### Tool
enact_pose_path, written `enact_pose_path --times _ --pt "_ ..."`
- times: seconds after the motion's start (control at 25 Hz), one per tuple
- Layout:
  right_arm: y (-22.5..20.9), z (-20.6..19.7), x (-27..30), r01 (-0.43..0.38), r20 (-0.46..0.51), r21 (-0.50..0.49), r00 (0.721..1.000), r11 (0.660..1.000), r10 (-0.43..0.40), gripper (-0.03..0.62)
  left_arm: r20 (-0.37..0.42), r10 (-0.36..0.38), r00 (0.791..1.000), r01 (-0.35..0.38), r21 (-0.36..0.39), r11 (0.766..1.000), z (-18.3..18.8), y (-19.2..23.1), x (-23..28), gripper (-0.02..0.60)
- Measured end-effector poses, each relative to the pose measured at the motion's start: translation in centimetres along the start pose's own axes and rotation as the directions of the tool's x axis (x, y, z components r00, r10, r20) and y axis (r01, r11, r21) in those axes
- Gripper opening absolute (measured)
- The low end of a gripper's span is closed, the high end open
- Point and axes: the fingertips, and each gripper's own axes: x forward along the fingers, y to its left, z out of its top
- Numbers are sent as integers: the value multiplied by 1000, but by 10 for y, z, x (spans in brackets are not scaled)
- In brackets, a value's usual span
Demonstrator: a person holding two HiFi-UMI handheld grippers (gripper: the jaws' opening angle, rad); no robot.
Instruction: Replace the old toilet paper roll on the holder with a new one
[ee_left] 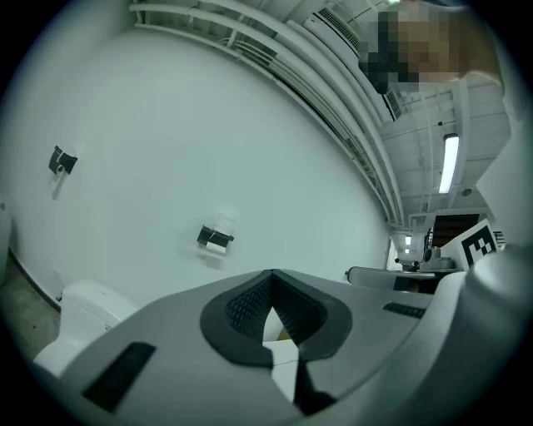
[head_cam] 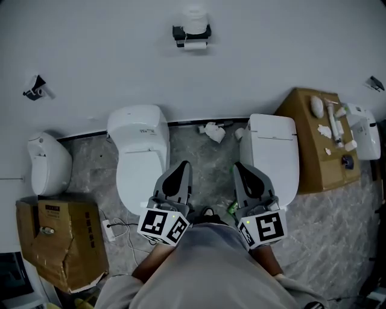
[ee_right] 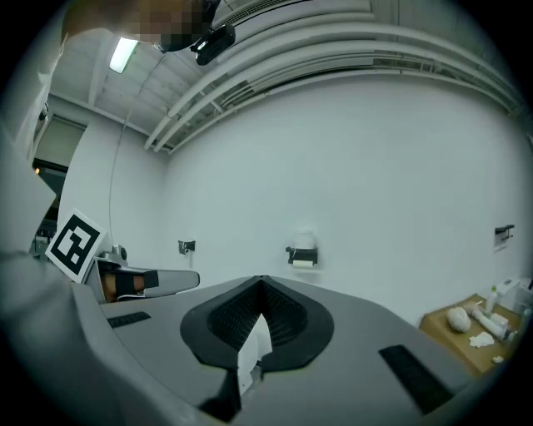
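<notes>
The black toilet paper holder (head_cam: pixel 192 35) hangs on the white wall far ahead, with a thin white roll (head_cam: pixel 195 44) on its bar and a whiter, fuller roll (head_cam: pixel 195 18) resting on top. It also appears small in the left gripper view as the holder (ee_left: pixel 216 236) and in the right gripper view as the holder (ee_right: pixel 302 254). My left gripper (head_cam: pixel 184 164) and right gripper (head_cam: pixel 239 166) are held side by side near my body, well short of the wall. Both point towards the wall, jaws closed with nothing between them.
Two white toilets (head_cam: pixel 140 154) (head_cam: pixel 272 151) stand on the floor below the holder, with crumpled paper (head_cam: pixel 212 131) between them. A third white fixture (head_cam: pixel 48 163) is at the left. Cardboard boxes sit at the left (head_cam: pixel 60 241) and right (head_cam: pixel 313 163), the right one bearing small items.
</notes>
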Motion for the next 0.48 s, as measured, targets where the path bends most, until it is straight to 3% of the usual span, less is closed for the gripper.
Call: enact_pose_path --times 0.16,0.48 --pt "-11 -3 -7 15 13 51 1000 999 -16 15 -9 -3 1000 3 -8 1000 -4 -8 2 3" --pt "-26 -14 -19 -10 14 52 1000 999 10 15 -3 17 1000 -17 -4 1000 -11 -26 14 3"
